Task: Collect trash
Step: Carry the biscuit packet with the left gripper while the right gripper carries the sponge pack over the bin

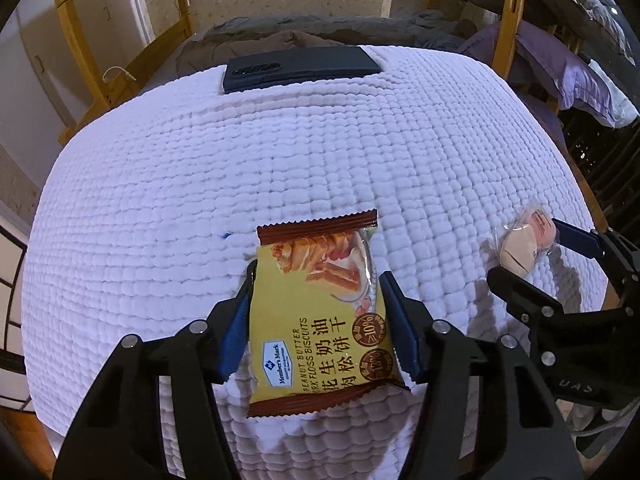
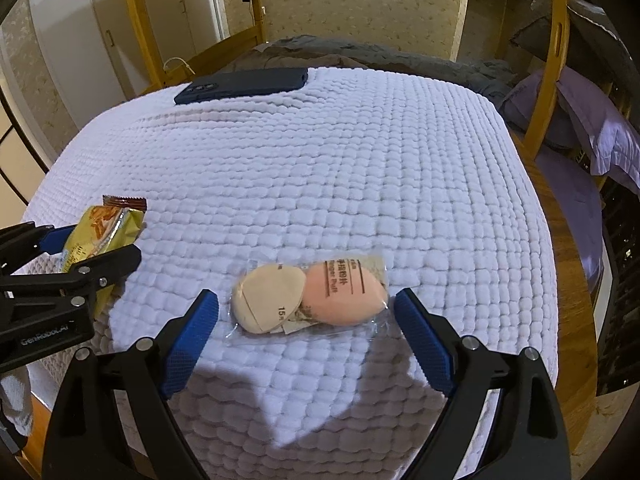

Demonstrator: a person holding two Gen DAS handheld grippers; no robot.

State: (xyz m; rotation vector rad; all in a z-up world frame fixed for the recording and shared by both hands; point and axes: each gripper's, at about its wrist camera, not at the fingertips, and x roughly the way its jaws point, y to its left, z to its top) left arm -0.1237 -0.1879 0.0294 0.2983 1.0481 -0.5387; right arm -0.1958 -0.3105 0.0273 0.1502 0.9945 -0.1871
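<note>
A clear bag (image 2: 308, 298) holding two puffs lies between the spread-apart right gripper (image 2: 307, 334); the left gripper (image 1: 316, 320) clasps the biscuit packet (image 1: 320, 320).

puff packet (image 1: 524, 246): partly behind right gripper (image 1: 532, 260) | biscuit wrapper (image 2: 100, 236): lower part hidden

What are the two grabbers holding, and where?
The left gripper pinches the yellow biscuit packet by its long sides. The right gripper is open around the clear sponge-puff bag, holding nothing.
</note>
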